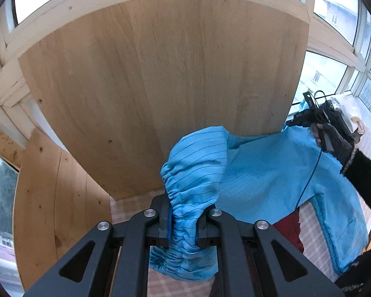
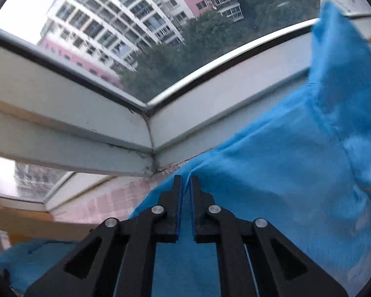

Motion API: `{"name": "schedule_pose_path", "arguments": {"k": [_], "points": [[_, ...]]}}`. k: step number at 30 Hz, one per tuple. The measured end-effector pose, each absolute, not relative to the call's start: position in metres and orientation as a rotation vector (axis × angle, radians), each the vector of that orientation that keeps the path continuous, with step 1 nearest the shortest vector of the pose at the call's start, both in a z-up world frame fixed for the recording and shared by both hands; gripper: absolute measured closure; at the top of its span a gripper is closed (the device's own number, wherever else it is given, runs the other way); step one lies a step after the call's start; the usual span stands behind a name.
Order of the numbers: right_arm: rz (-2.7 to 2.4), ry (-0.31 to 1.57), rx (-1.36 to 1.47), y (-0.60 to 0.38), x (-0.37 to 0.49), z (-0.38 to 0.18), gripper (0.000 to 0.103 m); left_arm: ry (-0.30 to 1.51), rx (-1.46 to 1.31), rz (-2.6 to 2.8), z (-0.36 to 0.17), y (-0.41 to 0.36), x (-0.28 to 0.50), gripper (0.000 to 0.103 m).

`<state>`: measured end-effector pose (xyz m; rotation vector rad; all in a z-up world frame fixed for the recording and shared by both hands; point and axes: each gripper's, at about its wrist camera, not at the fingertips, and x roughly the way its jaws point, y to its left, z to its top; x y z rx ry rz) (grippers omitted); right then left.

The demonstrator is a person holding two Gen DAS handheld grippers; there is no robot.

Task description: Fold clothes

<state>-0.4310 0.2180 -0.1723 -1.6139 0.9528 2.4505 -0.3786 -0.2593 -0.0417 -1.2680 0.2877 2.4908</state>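
1. The blue garment (image 1: 264,173) hung spread in the air in front of the wooden board (image 1: 160,86).
2. The left gripper (image 1: 184,219) was clamped on its gathered cuff; the right gripper (image 2: 185,185) pinched another edge.
3. Judgement: even tension would keep it wrinkle-free.

The light blue garment of thin fabric with fine dark stripes (image 1: 267,173) hangs spread in the air above the checked surface. Its gathered elastic cuff (image 1: 185,212) is bunched, and the cloth is creased.
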Motion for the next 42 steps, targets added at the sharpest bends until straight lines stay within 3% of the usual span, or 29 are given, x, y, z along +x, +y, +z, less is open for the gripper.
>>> {"name": "schedule_pose_path", "arguments": {"k": [4,11,17,20,24,26,28,32,36,39,42], "points": [[2.617,0.790,-1.510,0.215,-0.367,-0.132,0.078,0.267,-1.274,2.482,-0.035,-0.258,-0.380,0.093],[2.849,0.547,-1.667,0.099,-0.246,-0.125,0.077,0.311,-1.251,2.454,-0.009,-0.230,-0.365,0.093],[3.055,0.444,-1.586,0.051,-0.258,-0.053,0.076,0.386,-1.119,2.392,0.047,-0.206,-0.336,0.093],[3.160,0.418,-1.490,0.023,-0.271,-0.020,0.064,0.427,-1.086,2.396,0.073,-0.195,-0.321,0.093],[3.302,0.358,-1.406,-0.012,-0.295,0.017,0.061,0.472,-1.075,2.391,0.087,-0.179,-0.312,0.093],[3.375,0.165,-1.359,-0.029,-0.304,0.029,0.052,0.510,-1.086,2.379,0.086,-0.168,-0.311,0.093],[3.473,-0.136,-1.296,-0.050,-0.306,0.038,0.052,0.541,-1.095,2.362,0.081,-0.161,-0.309,0.093],[3.578,-0.563,-1.238,-0.083,-0.304,0.040,0.052,0.566,-1.117,2.340,0.072,-0.154,-0.310,0.093],[3.574,-0.782,-1.413,-0.101,-0.309,0.031,0.052,0.551,-1.144,2.353,0.063,-0.158,-0.318,0.093],[3.552,-0.818,-1.646,-0.111,-0.315,0.018,0.057,0.541,-1.165,2.357,0.058,-0.163,-0.325,0.093],[3.518,-0.976,-1.596,-0.124,-0.315,0.013,0.057,0.534,-1.174,2.357,0.055,-0.167,-0.330,0.093]]}}
